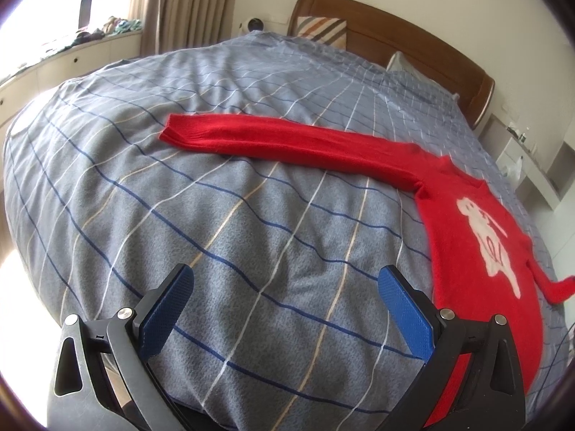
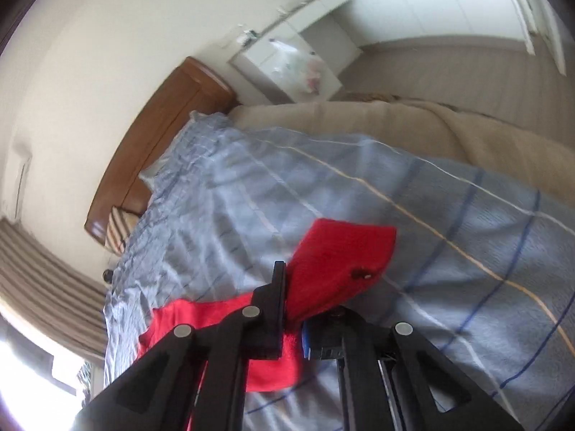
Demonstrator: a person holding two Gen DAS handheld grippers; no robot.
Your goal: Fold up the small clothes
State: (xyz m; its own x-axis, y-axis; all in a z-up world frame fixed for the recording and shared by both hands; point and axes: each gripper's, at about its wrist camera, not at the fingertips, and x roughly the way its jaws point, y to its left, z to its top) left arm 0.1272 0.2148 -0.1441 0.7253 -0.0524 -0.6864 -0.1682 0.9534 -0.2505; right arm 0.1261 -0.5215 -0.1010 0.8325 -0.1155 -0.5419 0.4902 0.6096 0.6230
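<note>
Red knit sweater with white animal print (image 1: 478, 237) lying flat on the grey checked duvet (image 1: 251, 215), one sleeve stretching toward 10 o'clock. Left gripper (image 1: 285, 309) hovering over bare duvet, blue pads spread wide, holding nothing. Right gripper (image 2: 293, 309) clamping tight on the red sweater cuff (image 2: 341, 265), lifting it off the bed.

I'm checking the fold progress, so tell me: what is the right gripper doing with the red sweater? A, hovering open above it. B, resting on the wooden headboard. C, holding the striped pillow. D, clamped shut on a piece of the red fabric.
D: in the right wrist view the right gripper has its jaws closed on a lifted fold of the red sweater, above the plaid duvet.
</note>
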